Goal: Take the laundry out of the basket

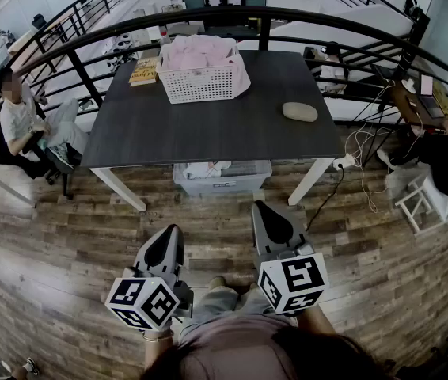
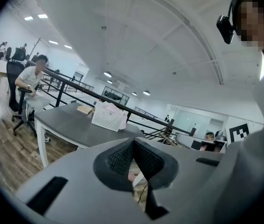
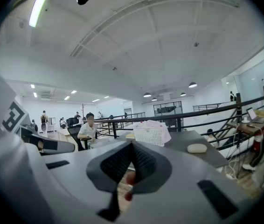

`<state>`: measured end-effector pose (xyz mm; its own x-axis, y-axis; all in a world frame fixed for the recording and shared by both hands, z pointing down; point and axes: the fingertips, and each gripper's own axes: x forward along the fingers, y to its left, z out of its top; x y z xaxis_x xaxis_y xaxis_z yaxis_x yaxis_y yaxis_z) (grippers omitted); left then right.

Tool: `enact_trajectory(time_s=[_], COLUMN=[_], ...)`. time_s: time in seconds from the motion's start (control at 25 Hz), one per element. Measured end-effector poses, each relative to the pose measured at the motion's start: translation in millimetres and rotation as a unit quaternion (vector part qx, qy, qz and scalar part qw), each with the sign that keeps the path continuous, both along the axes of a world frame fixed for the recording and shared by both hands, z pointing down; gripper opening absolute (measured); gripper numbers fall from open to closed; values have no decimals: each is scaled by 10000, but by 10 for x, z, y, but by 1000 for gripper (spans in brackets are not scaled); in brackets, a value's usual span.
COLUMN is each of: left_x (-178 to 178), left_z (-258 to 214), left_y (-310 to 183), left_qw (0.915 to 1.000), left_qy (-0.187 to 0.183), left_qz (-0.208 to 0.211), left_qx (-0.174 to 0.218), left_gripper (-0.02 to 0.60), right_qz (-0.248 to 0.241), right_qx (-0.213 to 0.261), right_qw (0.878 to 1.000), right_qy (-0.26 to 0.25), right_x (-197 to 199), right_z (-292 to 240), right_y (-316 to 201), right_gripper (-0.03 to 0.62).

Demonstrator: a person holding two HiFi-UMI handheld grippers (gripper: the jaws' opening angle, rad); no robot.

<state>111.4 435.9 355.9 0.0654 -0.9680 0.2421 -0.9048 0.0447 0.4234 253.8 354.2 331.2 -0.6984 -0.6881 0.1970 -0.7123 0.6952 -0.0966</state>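
Note:
A white mesh basket (image 1: 200, 79) heaped with pink laundry (image 1: 200, 52) stands at the back of a dark grey table (image 1: 208, 125). It also shows far off in the left gripper view, basket (image 2: 108, 117), and in the right gripper view, basket (image 3: 150, 135). Both grippers are held low in front of the person, over the wooden floor and well short of the table. The left gripper (image 1: 163, 249) (image 2: 132, 146) has its pads together with nothing between them. The right gripper (image 1: 270, 218) (image 3: 132, 148) is also shut and empty.
A beige oval object (image 1: 299, 112) lies on the table's right side and books (image 1: 144, 71) lie left of the basket. A grey bin (image 1: 222, 178) with cloth sits under the table. A black railing (image 1: 232, 14) runs behind. Seated people (image 1: 26, 117) are at both sides, and a white stool (image 1: 426, 200) stands at the right.

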Motion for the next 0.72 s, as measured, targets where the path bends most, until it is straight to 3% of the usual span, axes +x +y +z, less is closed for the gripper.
enact_trajectory(time_s=[0.72], left_x=[-720], left_z=[72], left_y=[-139], left_qw=[9980], left_qy=[259], left_qz=[566], left_qx=[87], left_gripper=[-3], right_qz=[489], right_qx=[94], right_qw=[9987], right_qy=[-83], right_x=[-681], right_z=[-73], right_y=[-79], right_gripper=[15])
